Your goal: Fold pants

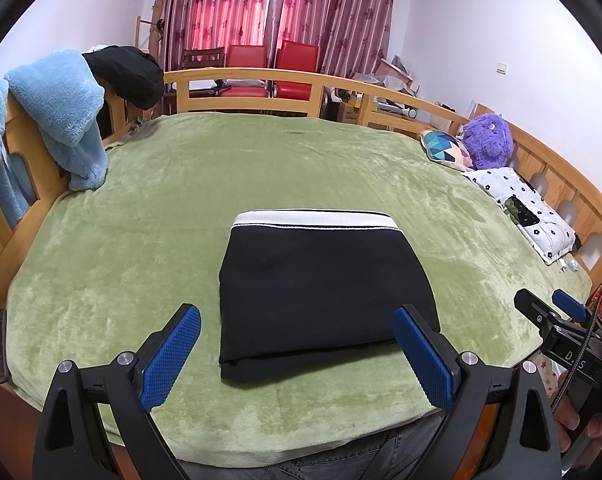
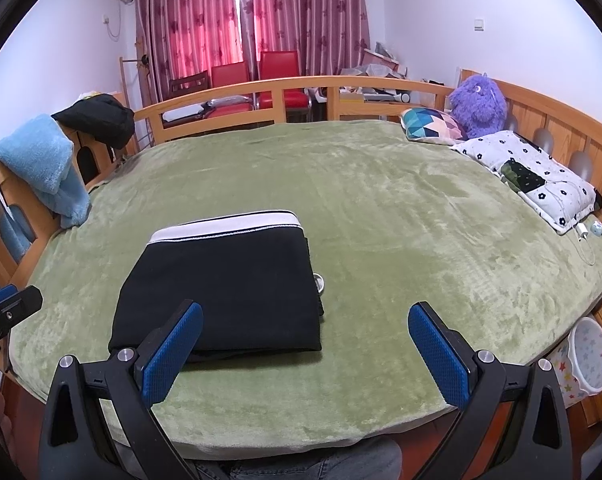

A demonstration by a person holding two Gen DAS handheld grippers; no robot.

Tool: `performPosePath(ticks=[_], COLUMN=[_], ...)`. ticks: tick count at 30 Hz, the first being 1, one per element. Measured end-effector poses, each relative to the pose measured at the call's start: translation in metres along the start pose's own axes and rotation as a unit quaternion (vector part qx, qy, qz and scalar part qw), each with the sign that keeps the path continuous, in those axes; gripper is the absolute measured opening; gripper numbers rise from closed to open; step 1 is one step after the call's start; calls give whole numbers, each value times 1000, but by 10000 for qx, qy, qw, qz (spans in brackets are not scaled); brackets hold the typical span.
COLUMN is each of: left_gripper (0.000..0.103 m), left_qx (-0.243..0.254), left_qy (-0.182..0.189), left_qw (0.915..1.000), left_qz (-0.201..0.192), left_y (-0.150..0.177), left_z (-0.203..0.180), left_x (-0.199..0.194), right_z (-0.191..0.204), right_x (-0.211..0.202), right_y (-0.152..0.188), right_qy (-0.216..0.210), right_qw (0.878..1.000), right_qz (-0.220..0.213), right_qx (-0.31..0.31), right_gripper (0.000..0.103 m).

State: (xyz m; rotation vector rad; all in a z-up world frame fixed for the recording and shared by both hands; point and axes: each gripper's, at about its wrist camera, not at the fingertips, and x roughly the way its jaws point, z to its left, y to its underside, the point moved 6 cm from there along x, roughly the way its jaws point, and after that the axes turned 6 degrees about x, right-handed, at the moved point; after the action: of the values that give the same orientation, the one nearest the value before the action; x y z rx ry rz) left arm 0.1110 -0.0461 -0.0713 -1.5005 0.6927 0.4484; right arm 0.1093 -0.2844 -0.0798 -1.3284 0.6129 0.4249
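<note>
Looks basically done: the black pants with the white waistband (image 1: 321,292) sit folded into a neat rectangle on the green plush blanket (image 1: 181,200), 12 o'clock from the left gripper (image 1: 297,354) and 10 o'clock from the right gripper (image 2: 305,354), both wide open and empty, so next is probably just backing off.

Left gripper (image 1: 297,326): jaws spread wide, nothing between the blue pads (image 1: 169,360); both fingers point forward and slightly down. Right gripper (image 2: 305,322): jaws likewise spread wide and holding nothing, blue pads (image 2: 437,356) facing each other. In the left wrist view the right gripper (image 1: 549,306) sits at the right edge, level with the left one, a hand (image 1: 581,432) gripping its handle.
</note>
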Motion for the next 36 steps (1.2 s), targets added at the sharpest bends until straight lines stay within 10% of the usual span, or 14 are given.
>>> performPosePath(ticks=[36], left_gripper=[98], left_qx=[15], left_qy=[4], left_qw=[10000], left_qz=[-1], left_y=[0], left_z=[8], left_x=[5], right_z=[10], right_x=[-3], right_y=[3], right_qy=[-65], right_qw=[10000], right_qz=[28], right_qx=[67], right_gripper=[101])
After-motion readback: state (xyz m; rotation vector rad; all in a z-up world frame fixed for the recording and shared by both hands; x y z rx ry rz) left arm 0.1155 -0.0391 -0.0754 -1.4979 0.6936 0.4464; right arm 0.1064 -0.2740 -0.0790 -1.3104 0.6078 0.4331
